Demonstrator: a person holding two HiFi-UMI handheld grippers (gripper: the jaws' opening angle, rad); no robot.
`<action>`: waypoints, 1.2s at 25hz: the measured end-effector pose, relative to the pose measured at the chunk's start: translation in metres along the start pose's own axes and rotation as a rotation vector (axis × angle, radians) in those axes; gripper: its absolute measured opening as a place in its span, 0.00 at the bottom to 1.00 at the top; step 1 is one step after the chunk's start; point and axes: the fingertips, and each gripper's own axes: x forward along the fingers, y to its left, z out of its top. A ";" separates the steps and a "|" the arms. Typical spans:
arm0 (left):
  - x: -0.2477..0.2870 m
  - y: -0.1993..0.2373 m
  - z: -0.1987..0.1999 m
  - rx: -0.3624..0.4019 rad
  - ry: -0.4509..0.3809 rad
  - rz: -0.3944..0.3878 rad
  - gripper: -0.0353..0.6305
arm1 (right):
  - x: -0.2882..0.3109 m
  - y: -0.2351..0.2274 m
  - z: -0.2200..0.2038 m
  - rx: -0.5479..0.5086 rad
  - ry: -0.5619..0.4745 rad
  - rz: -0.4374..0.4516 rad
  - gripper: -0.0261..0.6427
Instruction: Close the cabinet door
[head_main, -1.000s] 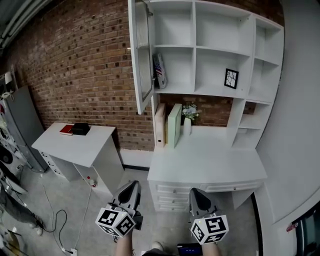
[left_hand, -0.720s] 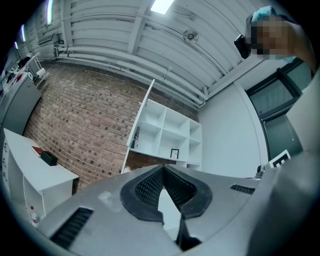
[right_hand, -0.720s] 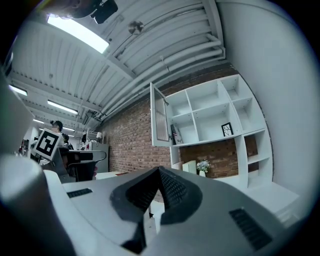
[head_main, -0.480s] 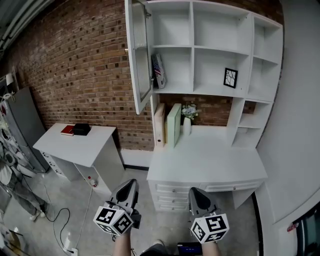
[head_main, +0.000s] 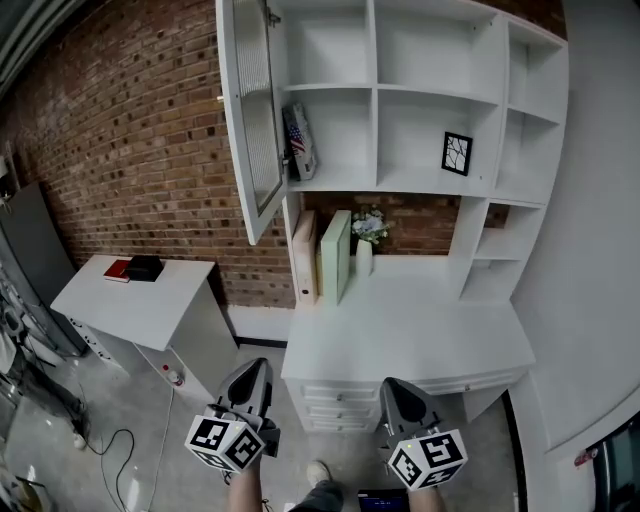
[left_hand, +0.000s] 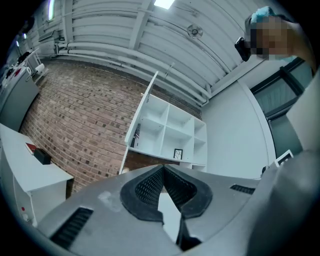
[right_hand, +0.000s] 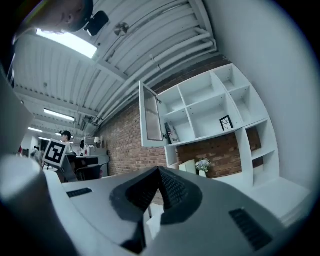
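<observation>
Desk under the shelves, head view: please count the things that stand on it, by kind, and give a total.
folders: 2
vase with flowers: 1
total: 3

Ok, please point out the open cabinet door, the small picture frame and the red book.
cabinet door (head_main: 255, 120), head view, middle of its panel.
picture frame (head_main: 457, 153), head view, its centre.
red book (head_main: 117, 270), head view, its cover.

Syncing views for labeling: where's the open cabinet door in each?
Head view: cabinet door, upper left, swung open.
Left gripper view: cabinet door at centre, nearly edge-on.
Right gripper view: cabinet door left of centre.
Shared landmark: framed picture on the shelf, right of it in all three.
</observation>
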 end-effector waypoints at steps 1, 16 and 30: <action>0.011 0.007 -0.002 -0.004 -0.004 0.003 0.07 | 0.011 -0.007 -0.001 -0.025 0.008 -0.018 0.04; 0.177 0.142 0.023 -0.010 -0.048 -0.030 0.08 | 0.221 -0.028 -0.002 -0.058 0.048 0.034 0.04; 0.217 0.165 0.064 0.024 -0.097 -0.186 0.29 | 0.286 -0.015 0.000 -0.005 0.001 0.125 0.04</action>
